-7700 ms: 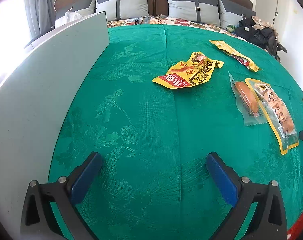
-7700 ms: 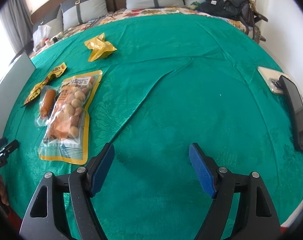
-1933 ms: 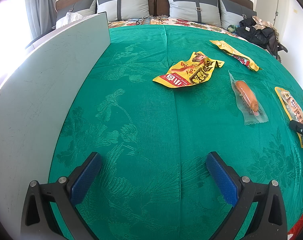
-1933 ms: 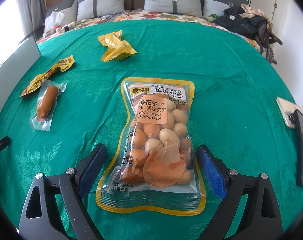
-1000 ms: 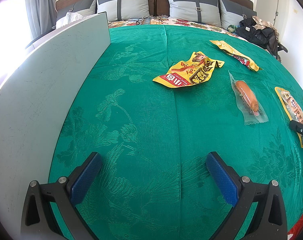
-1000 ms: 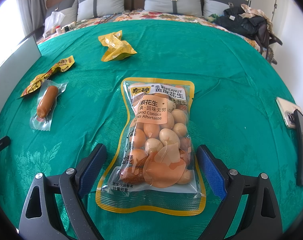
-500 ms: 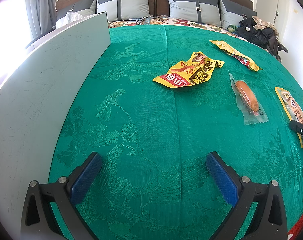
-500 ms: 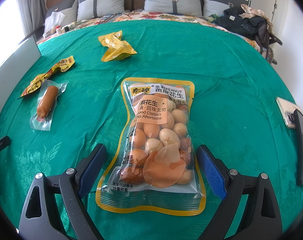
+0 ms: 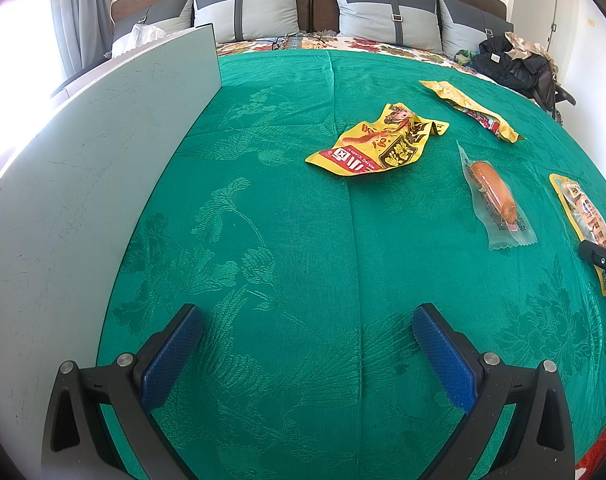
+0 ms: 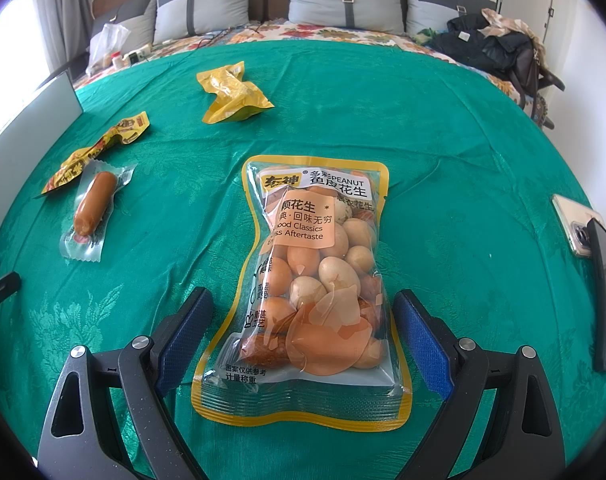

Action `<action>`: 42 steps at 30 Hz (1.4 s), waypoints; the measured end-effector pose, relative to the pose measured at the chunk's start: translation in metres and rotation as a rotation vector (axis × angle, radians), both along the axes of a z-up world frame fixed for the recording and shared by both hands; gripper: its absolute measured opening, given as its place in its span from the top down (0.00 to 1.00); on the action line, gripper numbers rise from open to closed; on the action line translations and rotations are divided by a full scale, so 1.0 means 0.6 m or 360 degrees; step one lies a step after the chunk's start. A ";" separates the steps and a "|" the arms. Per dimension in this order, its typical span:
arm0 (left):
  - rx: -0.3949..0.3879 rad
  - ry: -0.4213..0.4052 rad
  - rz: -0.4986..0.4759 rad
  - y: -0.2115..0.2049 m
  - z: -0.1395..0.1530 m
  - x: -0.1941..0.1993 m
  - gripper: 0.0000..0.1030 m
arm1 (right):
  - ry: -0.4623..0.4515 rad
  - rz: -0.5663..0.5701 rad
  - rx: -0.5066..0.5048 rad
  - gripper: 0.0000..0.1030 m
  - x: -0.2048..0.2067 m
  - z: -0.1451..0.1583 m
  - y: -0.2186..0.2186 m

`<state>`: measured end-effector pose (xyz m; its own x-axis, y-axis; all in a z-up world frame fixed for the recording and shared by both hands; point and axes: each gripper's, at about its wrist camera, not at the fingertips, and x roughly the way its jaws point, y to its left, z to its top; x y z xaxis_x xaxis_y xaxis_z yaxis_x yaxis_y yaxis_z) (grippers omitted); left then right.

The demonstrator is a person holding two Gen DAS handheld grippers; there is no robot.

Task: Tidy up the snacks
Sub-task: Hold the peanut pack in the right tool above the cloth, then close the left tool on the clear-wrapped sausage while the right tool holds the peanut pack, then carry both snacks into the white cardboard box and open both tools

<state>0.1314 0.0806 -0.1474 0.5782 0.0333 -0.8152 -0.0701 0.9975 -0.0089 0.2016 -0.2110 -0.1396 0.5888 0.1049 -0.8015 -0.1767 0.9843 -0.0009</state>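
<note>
Green bedspread point(image 10: 463, 128) everywhere; my right hand-held gripper point(image 10: 303, 320) gapes wide around the peanut bag point(image 10: 315, 280), left hand-held gripper point(image 9: 307, 340) spread, empty.

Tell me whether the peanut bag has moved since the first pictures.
Yes. The peanut bag slid right, away from the sausage it lay beside, toward the phone.

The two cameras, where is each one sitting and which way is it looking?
Left wrist: sits on the left gripper, low over the green cloth, facing the pillows; its two open blue fingers show, with the grey board beside them.
Right wrist: sits on the right gripper, facing the same way; its open fingers flank the peanut bag.
Shared: both see the sausage pack and the peanut bag.
</note>
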 end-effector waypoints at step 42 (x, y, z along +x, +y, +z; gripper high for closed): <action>-0.0674 0.0073 -0.0312 -0.044 0.140 0.008 0.68 | 0.0140 -0.0046 0.0835 0.43 -0.037 0.064 -0.097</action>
